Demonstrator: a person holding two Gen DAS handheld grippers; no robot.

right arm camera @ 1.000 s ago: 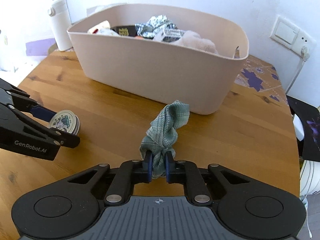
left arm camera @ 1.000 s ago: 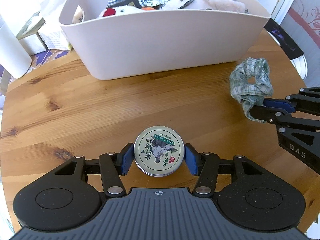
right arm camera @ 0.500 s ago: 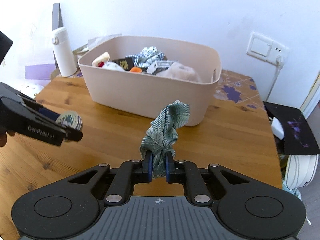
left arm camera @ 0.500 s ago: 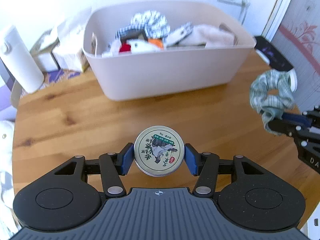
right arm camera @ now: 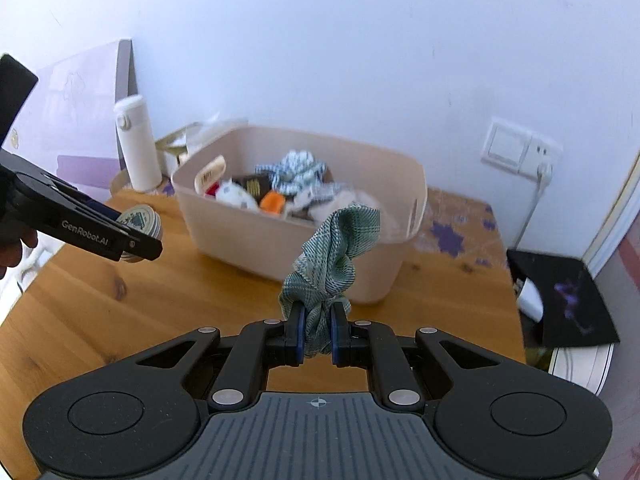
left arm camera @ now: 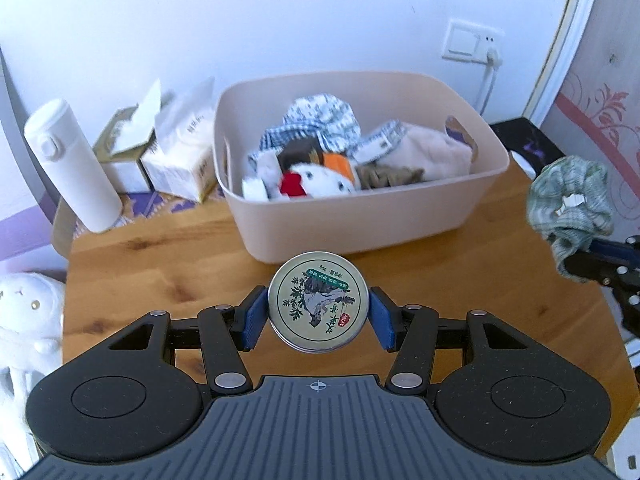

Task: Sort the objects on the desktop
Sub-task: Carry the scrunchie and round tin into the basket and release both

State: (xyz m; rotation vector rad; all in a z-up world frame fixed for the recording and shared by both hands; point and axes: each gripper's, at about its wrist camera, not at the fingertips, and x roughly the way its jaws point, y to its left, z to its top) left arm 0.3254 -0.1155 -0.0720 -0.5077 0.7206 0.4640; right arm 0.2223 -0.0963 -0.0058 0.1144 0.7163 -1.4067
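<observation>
A round tin with a printed lid is gripped between the blue pads of the left tool and is held clear above the wooden tabletop, on the near side of the beige bin. A green checked scrunchie is pinched in the closed jaws of the right tool – it stands up from the pads, also off the tabletop, near the bin's right end. The bin is seen to be filled with cloth pieces and a plush toy. At the far left a white flask stands upright beside tissue boxes – a wall socket is seen at the far right.
</observation>
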